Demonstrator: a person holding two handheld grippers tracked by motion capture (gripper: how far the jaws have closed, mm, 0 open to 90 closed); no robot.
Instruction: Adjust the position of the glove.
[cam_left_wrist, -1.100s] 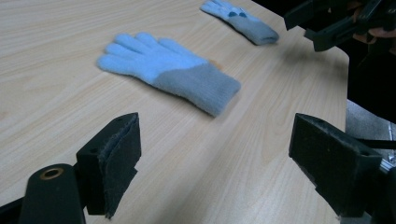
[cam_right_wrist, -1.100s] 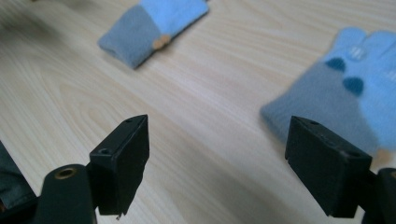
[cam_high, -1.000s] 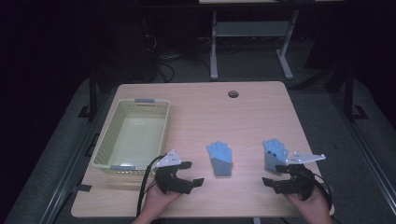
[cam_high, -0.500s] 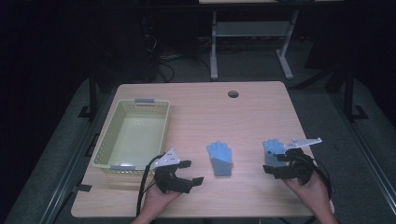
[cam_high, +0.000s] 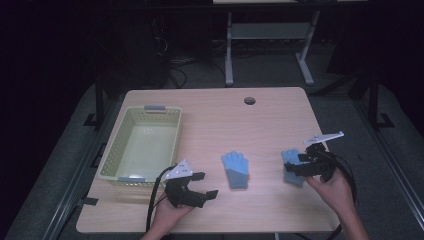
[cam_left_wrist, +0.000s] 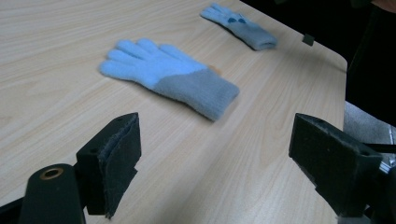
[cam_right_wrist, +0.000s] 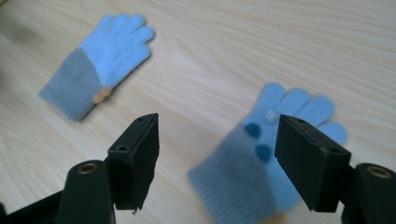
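Hovering with jaws apart and just been closing, right hand-held gripper (cam_high: 299, 164) over right glove (cam_right_wrist: 261, 158), nothing between them; left hand-held gripper (cam_high: 200, 185) apart and idle, middle glove (cam_high: 235, 169) untouched, basket (cam_high: 112, 159) holding neither glove.

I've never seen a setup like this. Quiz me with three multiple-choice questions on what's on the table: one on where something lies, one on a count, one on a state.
1. Where does the basket stand?
A. left part of the table
B. right part
C. on the floor

2. How many blue gloves lie on the table?
A. one
B. two
C. four

3. How stands the right tool?
A. clamped on a glove
B. shut and empty
C. open above a glove

Answers:
1. A, the high view shows it near the left edge.
2. B, the middle glove and the right glove lie apart.
3. C, its jaws stand apart with the right glove beneath, untouched, though they have just been closing a little.
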